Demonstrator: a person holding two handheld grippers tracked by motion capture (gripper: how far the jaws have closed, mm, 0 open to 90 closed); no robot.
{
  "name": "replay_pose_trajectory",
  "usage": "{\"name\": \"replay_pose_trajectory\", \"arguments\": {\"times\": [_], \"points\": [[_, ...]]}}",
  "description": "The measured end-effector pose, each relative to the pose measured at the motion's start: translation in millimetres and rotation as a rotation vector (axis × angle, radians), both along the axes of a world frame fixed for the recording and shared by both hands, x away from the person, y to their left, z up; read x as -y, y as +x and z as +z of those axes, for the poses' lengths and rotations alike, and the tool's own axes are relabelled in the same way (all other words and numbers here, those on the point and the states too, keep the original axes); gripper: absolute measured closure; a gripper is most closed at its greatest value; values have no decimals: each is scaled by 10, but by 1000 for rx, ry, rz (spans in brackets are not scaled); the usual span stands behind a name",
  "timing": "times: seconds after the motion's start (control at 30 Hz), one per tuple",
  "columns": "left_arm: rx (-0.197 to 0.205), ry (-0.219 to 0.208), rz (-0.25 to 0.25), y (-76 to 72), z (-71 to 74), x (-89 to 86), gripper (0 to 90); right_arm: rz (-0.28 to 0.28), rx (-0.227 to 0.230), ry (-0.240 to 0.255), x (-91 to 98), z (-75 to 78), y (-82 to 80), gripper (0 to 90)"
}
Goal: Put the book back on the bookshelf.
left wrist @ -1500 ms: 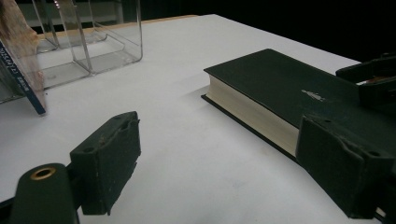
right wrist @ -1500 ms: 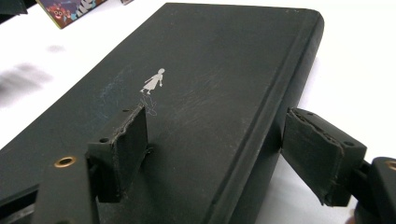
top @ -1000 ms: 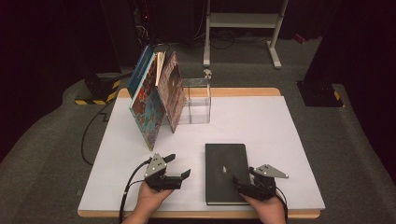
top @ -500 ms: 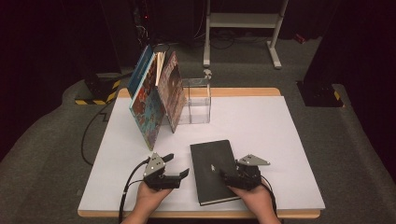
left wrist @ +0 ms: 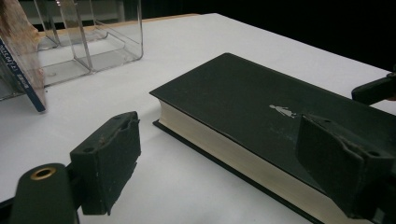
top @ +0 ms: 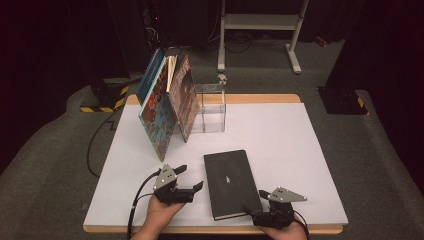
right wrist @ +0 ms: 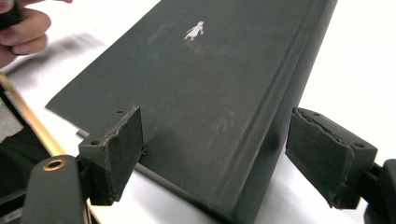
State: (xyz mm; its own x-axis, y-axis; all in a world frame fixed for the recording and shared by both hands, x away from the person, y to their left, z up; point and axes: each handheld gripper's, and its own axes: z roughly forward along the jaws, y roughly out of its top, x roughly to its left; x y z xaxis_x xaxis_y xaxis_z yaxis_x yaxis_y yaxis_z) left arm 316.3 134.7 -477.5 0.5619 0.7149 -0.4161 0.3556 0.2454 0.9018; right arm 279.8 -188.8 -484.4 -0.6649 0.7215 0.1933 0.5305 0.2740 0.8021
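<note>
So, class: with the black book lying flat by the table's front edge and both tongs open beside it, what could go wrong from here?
1. The black book lies near the table's front edge; a nudge could push its corner over.
2. The right tongs, whose jaws have just been opening, straddle its spine corner without pressing; closing there may only pinch a corner and let it twist.
3. Lifted carelessly, it could knock the leaning books.

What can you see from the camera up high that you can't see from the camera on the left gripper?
High view alone: the right gripper at the black hardcover book's near right corner, jaws just opened, the picture books' colourful covers leaning together, and the grey carpet floor.

Left gripper view alone: the book's cream page edges and the left gripper's worn black pads, open beside them.

Both: the book's silver figure, the clear plastic box and the white table.
</note>
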Motion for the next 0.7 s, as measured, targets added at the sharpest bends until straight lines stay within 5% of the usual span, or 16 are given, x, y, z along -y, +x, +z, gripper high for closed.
{"name": "replay_pose_trajectory", "arguments": {"times": [0.17,0.7], "points": [[-3,-20,12,10,4,-16,142,31,6,-42,1,-51,-95,176],[-15,-28,-1,14,9,4,146,14,30,-46,-154,-28,-23,156]]}}
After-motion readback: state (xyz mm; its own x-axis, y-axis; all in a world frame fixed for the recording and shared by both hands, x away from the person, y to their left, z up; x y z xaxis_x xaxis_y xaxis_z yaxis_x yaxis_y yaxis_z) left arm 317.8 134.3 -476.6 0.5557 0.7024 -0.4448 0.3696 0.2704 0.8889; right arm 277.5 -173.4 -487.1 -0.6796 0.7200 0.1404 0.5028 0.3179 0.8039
